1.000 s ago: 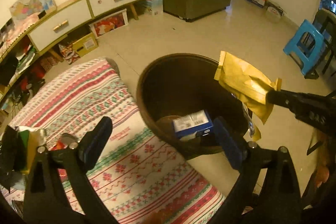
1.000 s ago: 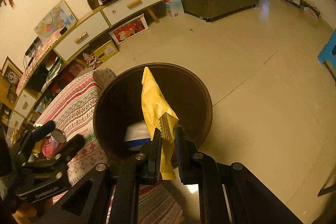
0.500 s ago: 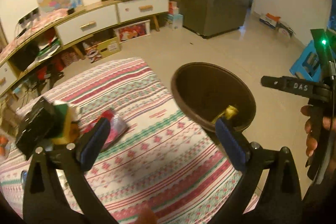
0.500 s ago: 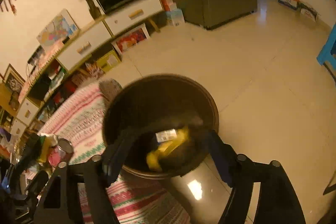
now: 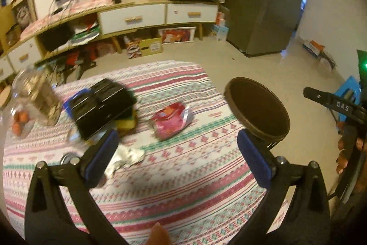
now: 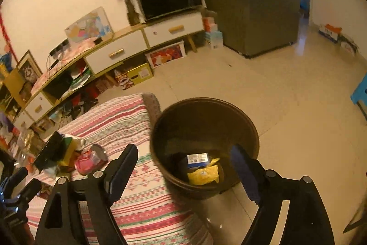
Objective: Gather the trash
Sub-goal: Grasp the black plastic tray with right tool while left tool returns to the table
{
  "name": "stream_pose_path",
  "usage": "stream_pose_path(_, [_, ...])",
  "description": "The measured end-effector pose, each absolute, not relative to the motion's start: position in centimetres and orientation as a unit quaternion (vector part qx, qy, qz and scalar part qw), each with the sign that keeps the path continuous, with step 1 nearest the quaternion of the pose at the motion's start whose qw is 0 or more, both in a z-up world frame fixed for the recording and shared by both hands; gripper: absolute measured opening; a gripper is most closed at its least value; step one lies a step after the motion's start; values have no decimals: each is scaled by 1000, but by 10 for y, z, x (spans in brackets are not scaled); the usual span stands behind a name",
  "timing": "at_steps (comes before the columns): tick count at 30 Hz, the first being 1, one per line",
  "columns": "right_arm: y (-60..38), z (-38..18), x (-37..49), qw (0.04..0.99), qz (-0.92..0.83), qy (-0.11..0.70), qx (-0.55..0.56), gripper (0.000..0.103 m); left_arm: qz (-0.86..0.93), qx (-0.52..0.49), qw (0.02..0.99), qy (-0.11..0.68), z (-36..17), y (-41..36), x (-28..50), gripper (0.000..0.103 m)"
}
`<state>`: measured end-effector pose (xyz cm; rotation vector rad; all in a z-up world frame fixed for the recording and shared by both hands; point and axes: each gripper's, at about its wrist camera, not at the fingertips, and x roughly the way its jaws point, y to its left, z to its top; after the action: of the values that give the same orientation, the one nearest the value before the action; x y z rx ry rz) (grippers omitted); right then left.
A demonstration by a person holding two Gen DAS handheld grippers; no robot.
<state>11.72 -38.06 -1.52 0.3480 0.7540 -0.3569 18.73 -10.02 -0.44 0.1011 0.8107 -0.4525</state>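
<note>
We see the table under its striped patterned cloth (image 5: 183, 194), and just beside its edge the dark brown trash bin (image 6: 160, 153) on the floor. At the bin's bottom lie a yellow wrapper (image 6: 203, 174) and a blue-and-white carton (image 6: 197, 158). On the cloth sit a black box (image 5: 103, 107), a pink snack bag (image 5: 170, 122) and what looks like crumpled foil (image 5: 126, 156). Our left gripper (image 5: 176, 153) hangs spread wide and empty above the cloth; our right gripper (image 6: 185, 167) gapes empty over the bin.
</note>
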Motion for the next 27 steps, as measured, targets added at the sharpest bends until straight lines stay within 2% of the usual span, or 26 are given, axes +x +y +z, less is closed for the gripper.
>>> stream_pose_path(14, [-304,-12,133,911,-131,374,116,86,-130,-17,889,439,-24,14,214,103])
stream_pose_path(27, [-215,-19,184,916,-33,394,72,86,-58,-42,877,475,-36,77,246,103])
